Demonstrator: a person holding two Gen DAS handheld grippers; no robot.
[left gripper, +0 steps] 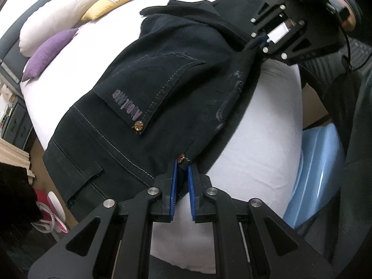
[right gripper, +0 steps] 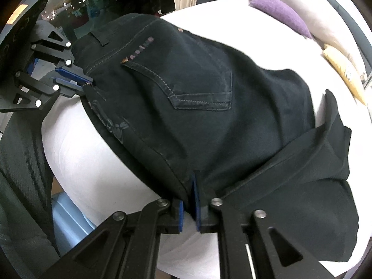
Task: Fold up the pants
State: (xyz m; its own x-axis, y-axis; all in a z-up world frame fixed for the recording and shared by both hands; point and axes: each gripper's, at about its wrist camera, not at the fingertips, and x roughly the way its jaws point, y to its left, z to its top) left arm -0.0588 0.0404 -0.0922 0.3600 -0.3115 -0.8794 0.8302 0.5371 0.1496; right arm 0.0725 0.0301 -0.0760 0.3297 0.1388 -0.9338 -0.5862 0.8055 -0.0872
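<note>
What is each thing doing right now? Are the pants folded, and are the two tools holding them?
pants: partly folded, back pocket up, lying on the bed.
left tool: shut on the pants' near edge by a rivet.
right tool: shut on the pants' near edge.
bed: covered with a white sheet.
purple pillow: lying on the bed, untouched.
yellow pillow: lying near the headboard.

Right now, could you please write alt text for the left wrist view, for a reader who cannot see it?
The left gripper pinches the near edge of dark pants lying on a white bed, back pocket facing up. The right gripper clamps the same edge farther along, at upper right. Pillows lie at the far side.
</note>
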